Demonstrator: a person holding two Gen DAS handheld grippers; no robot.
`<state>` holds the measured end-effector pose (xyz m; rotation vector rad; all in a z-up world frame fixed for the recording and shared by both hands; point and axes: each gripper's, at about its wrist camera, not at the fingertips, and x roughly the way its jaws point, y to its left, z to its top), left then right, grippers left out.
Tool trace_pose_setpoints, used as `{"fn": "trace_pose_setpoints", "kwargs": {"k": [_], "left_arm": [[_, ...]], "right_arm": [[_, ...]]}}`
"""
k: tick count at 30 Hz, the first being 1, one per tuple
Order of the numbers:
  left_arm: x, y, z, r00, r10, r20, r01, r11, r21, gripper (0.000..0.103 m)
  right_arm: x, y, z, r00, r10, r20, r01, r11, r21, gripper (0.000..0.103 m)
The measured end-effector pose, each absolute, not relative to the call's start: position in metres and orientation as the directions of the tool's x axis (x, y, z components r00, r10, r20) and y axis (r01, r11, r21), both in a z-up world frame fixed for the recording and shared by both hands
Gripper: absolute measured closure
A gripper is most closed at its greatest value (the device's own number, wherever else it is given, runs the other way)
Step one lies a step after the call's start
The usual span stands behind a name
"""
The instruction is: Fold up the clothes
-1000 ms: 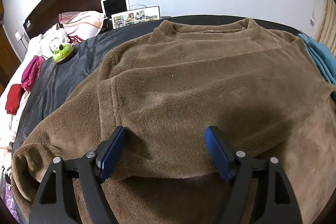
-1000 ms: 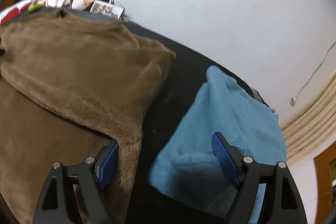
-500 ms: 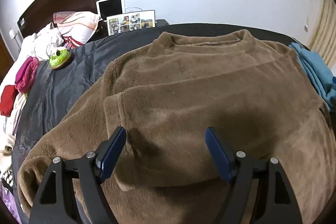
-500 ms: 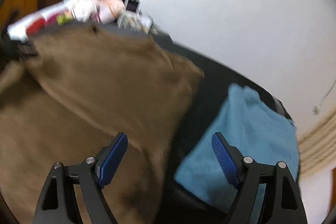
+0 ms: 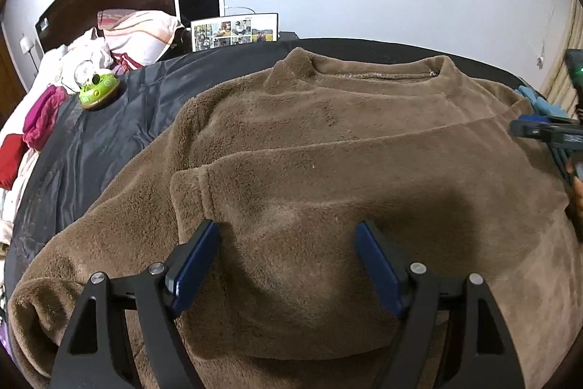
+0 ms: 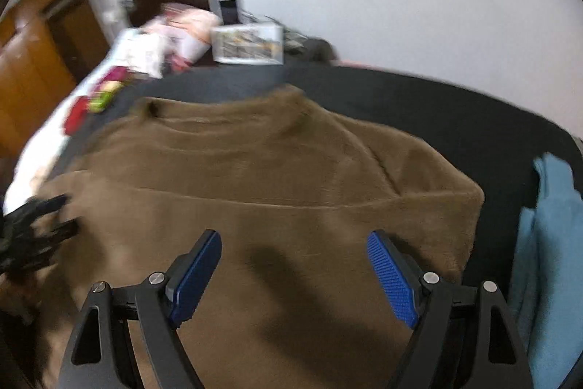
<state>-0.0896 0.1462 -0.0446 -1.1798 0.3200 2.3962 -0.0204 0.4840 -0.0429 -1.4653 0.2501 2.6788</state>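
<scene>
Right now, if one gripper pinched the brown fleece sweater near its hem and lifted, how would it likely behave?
The brown fleece sweater would probably droop and sag, since it already lies in soft folds on the dark bedcover. Its thick pile suggests it is bulky and should grip well between the pads. The folded-over sleeve would likely slide open.

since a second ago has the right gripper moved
Yes. The right gripper swung left: the blue towel that sat between its fingers is now at the view's right edge, and the brown fleece sweater lies under both fingers.
</scene>
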Motion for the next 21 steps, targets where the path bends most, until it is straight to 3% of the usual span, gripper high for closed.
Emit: {"fn": "trace_pose_setpoints", "kwargs": {"k": [12,21], "left_arm": [[-0.088,0.148,-0.049,-0.560,0.272,-0.783,-0.477,-0.878,0.036,0.019],[-0.057,0.128,-0.018,-0.532,0.311,-0.787,-0.457,-0.888,-0.042,0.018]], "right_arm": [[-0.022,0.466,-0.058,-0.555,0.138,-0.821,-0.171,-0.984,-0.050,0.019],[0.021,0.424,-0.017,-0.596,0.124,-0.793,-0.135,-0.989,-0.053,0.019]]}}
